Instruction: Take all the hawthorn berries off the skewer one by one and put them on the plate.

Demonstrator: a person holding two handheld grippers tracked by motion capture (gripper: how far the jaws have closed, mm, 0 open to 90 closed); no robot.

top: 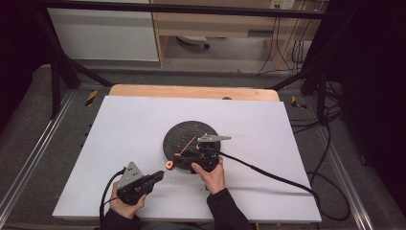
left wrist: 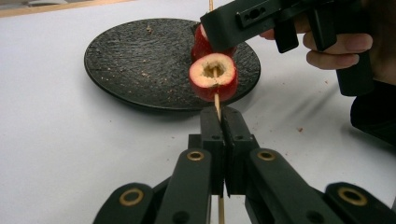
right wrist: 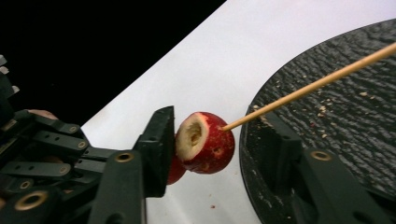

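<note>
**Skewer pinched at the plate's near rim**

My left gripper (left wrist: pixel 219 122) clamps the wooden skewer (left wrist: pixel 216 100). My right gripper (right wrist: pixel 212 135) has its jaws apart around a cored red fruit (right wrist: pixel 205 142) threaded beside the black plate (left wrist: pixel 126 60); bare white table (top: pixel 124 129) lies leftward.

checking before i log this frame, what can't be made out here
- Second red fruit: left gripper view, mostly hidden behind the right gripper jaw.
- Skewer far end: right gripper view, cut off by the edge.
- Crumbs on the black plate: high view, too small.
- Left gripper grip: high view, too small.
</note>
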